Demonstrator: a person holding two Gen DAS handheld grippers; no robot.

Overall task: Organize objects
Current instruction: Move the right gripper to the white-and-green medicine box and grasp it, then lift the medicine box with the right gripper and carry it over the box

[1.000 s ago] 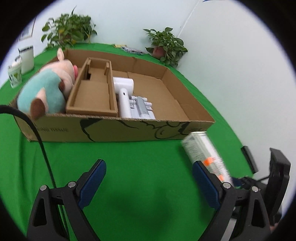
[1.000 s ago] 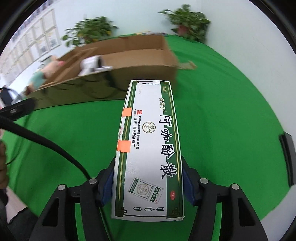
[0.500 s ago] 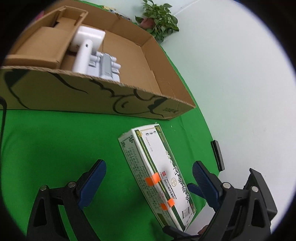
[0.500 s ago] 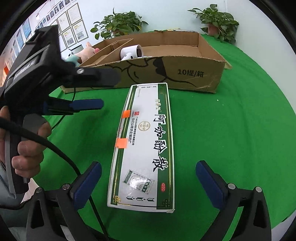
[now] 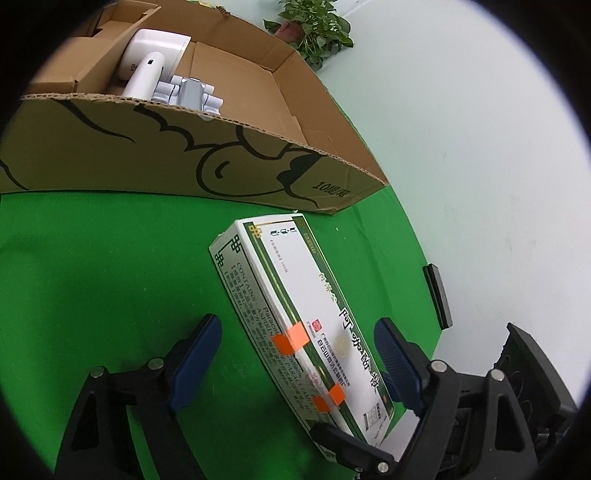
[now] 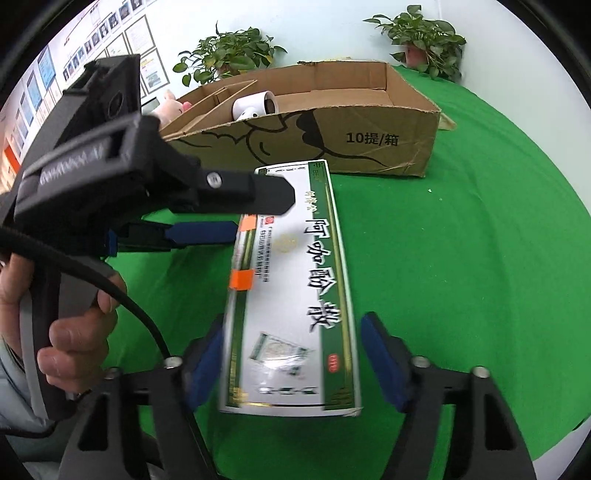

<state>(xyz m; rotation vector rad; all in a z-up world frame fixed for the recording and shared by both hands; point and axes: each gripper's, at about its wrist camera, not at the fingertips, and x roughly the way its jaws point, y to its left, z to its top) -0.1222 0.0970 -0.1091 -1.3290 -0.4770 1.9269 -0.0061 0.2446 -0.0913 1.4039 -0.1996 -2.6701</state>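
A long white and green medicine box [image 5: 295, 317] with orange tape tabs lies on the green cloth just in front of the cardboard box [image 5: 155, 158]. My left gripper [image 5: 295, 362] is open, its blue pads on either side of the medicine box without touching it. My right gripper [image 6: 291, 365] is open around the near end of the same medicine box [image 6: 295, 295]. The left gripper's body [image 6: 147, 184] reaches in from the left in the right wrist view. The cardboard box [image 6: 369, 136] holds a white hair dryer [image 5: 147, 70], an inner carton and a plush pig [image 6: 170, 107].
Potted plants [image 6: 229, 55] stand behind the cardboard box, another [image 6: 424, 33] at the back right corner. A white wall runs along the right. A small black flat object [image 5: 437, 295] lies at the table's right edge. A cable [image 6: 92, 277] trails from the left gripper.
My right gripper let go of the medicine box and set it on the cloth. My left gripper moved over it and now straddles it, jaws narrower than before.
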